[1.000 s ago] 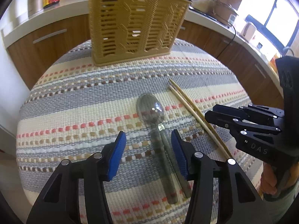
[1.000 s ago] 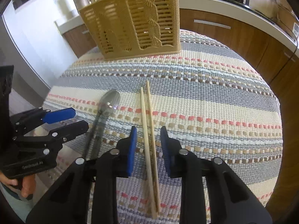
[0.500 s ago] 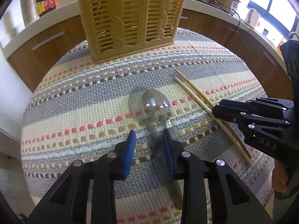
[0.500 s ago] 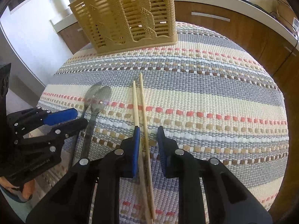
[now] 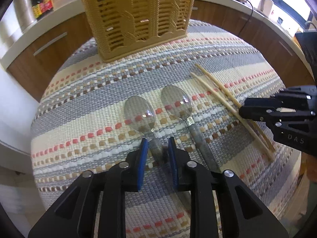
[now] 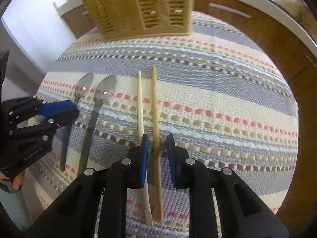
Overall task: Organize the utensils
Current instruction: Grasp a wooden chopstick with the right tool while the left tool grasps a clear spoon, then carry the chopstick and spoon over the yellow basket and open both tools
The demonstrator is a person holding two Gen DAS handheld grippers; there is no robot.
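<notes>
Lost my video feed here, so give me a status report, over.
Left tool jaws just closing, gripping left spoon by the handle. Right tool shut on one chopstick, second chopstick lying outside it. Nothing blocking the basket.

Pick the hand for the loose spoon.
Left, probably. Left gripper, jaws just closing on the other spoon, sits right beside the loose spoon; right gripper straddles a chopstick farther off.

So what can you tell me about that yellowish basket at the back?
The basket is a tan, plastic-looking utensil holder with slotted, woven-pattern walls and a flat base rim. It stands upright at the far edge of the striped woven mat, beyond the spoons and chopsticks. Its top is out of frame, so its contents cannot be told. Nothing but the mat touches it.
</notes>
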